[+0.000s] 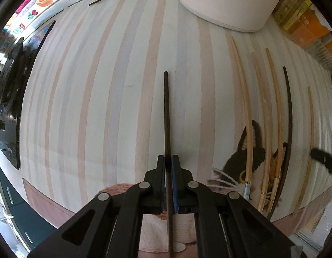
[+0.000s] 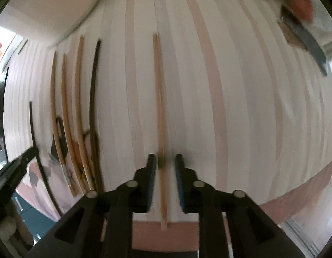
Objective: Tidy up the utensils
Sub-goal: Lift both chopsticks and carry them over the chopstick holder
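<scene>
My left gripper [image 1: 168, 161] points down at the striped table top [image 1: 101, 86] and is shut on a dark chopstick [image 1: 166, 111], which runs straight ahead between its blue pads. To its right lies a row of several chopsticks: pale wooden ones [image 1: 244, 99] and a dark one [image 1: 290, 111]. My right gripper [image 2: 164, 161] stands over a single pale chopstick [image 2: 158, 86]. Its jaws are a little apart, the stick lies between them, and neither pad touches it. The same row [image 2: 80, 99] shows to the left in the blurred right wrist view.
A white rounded container [image 1: 226, 0] stands at the far edge of the table. A dark and pink knitted piece [image 1: 251, 150] lies under the near ends of the row. A blurred dark object [image 2: 303, 40] sits at the far right. Boxes [image 1: 305, 21] stand behind.
</scene>
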Tool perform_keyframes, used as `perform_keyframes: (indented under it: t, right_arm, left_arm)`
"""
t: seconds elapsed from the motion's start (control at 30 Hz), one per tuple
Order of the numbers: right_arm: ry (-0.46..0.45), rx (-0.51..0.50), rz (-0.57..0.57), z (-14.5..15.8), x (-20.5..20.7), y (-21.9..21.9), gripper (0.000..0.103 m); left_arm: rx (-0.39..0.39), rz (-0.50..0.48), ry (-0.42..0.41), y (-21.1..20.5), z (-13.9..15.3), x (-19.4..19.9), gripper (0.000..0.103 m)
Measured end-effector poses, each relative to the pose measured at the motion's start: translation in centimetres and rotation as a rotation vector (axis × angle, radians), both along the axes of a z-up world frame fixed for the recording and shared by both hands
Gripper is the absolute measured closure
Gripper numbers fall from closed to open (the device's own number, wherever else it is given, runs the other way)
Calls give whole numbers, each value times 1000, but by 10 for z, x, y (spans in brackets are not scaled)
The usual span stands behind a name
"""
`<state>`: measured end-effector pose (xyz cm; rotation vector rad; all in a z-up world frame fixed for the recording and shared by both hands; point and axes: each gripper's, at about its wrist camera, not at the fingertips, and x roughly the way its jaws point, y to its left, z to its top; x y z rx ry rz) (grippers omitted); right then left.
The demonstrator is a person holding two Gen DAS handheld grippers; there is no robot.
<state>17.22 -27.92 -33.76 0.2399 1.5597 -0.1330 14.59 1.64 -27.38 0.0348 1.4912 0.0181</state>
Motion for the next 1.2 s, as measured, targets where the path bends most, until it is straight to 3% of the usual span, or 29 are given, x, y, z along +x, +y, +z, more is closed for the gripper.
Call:
perform_keyframes:
  t: [0.17, 0.3, 0.53, 0.77, 0.83, 0.97, 1.03, 1.2]
  right_arm:
    - [-15, -51, 25, -4, 20, 8, 80]
    - [1, -97, 74, -9, 21, 25, 95]
    - [41, -76, 83, -13, -16, 38, 95]
    - [80, -97, 90, -20, -8, 54, 94]
    - [82, -98, 90, -23, -36, 61, 94]
    - [88, -102, 88, -22, -41, 60, 94]
    - [87, -104, 83, -20, -10, 61, 94]
    - [52, -46, 41, -11, -12, 44, 95]
  left_arm:
    - [4, 5, -2, -10, 0, 4, 100]
    - [1, 6, -2, -11, -1, 6, 100]
    - [3, 5, 1, -9, 0, 7, 100]
    - [6, 2, 3, -12, -1, 10, 100]
    - [12, -3, 2, -14, -2, 10, 100]
    - [45, -23, -2, -23, -3, 12, 100]
    - [51, -29, -7, -25, -3, 12, 100]
    - [86, -57, -61, -31, 13, 6, 100]
